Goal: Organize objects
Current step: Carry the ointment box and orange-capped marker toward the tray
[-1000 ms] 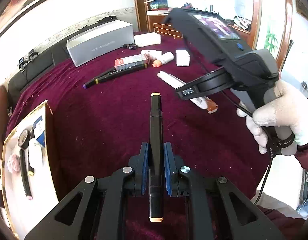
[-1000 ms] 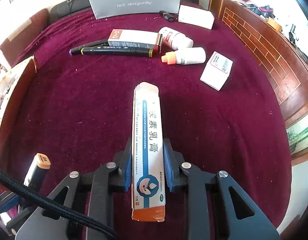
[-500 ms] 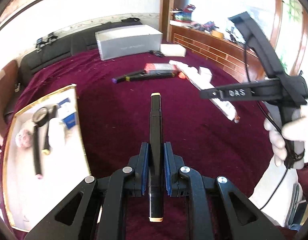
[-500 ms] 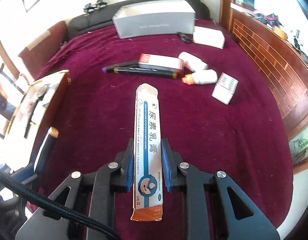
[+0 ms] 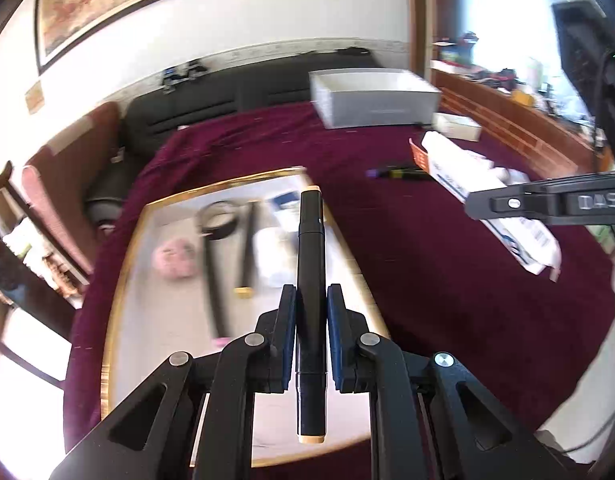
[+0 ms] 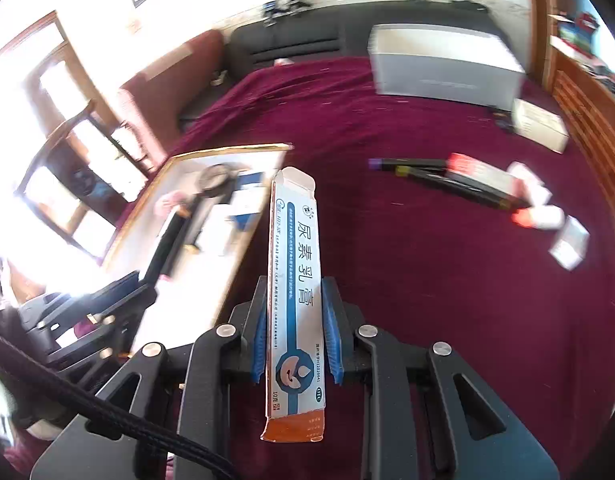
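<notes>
My left gripper (image 5: pixel 311 304) is shut on a black marker (image 5: pixel 310 256) with tan ends, held above the right part of a gold-rimmed white tray (image 5: pixel 119 300). My right gripper (image 6: pixel 294 308) is shut on a long white and blue ointment box (image 6: pixel 294 272) with an orange end, held above the maroon cloth just right of the tray (image 6: pixel 147 196). The box also shows in the left wrist view (image 5: pixel 487 204), to the right of the tray. The tray holds a watch, a pen, a pink round thing and white packets.
On the maroon cloth farther back lie black markers (image 6: pixel 427 176), a red and white box (image 6: pixel 483 174), small white bottles (image 6: pixel 543 212), a small white packet (image 6: pixel 569 244) and a large grey box (image 6: pixel 443 68). A black sofa and a chair stand behind the tray.
Both grippers have swung left toward the tray while keeping their loads. The marker is now above the tray and the ointment box is beside its right rim.
</notes>
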### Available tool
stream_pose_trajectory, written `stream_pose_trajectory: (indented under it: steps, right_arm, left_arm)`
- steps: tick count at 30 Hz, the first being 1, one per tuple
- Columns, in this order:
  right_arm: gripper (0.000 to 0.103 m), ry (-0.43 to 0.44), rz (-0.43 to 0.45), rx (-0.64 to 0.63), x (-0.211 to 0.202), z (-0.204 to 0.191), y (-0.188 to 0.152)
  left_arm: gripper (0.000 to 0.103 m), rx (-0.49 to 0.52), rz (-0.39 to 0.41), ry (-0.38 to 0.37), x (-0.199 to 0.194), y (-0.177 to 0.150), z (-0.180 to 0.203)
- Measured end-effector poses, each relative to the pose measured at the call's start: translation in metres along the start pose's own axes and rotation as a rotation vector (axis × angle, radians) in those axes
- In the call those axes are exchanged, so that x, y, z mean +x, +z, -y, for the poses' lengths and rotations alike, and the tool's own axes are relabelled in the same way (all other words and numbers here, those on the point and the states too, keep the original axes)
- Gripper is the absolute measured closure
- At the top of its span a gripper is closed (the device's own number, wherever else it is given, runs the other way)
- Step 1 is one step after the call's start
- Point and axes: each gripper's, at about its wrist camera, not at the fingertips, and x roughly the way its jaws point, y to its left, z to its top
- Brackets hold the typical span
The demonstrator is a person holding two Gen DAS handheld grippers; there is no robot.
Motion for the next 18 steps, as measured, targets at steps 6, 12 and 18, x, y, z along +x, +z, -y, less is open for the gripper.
stream_pose_trajectory:
  steps: [6, 12, 18]
  right_arm:
    - [0.081, 0.115, -0.064, -0.023, 0.042, -0.050, 0.021]
    - [0.081, 0.224, -0.156, -0.001, 0.095, -0.093, 0.033]
    - [0.081, 0.288, -0.231, 0.039, 0.140, -0.120, 0.033]
  left_arm:
    - [0.091, -0.051, -0.040, 0.098, 0.021, -0.008, -0.047]
    - [0.091, -0.103, -0.095, 0.143, 0.045, -0.016, -0.091]
    - [0.091, -0.139, -0.139, 0.143, 0.065, -0.023, -0.118]
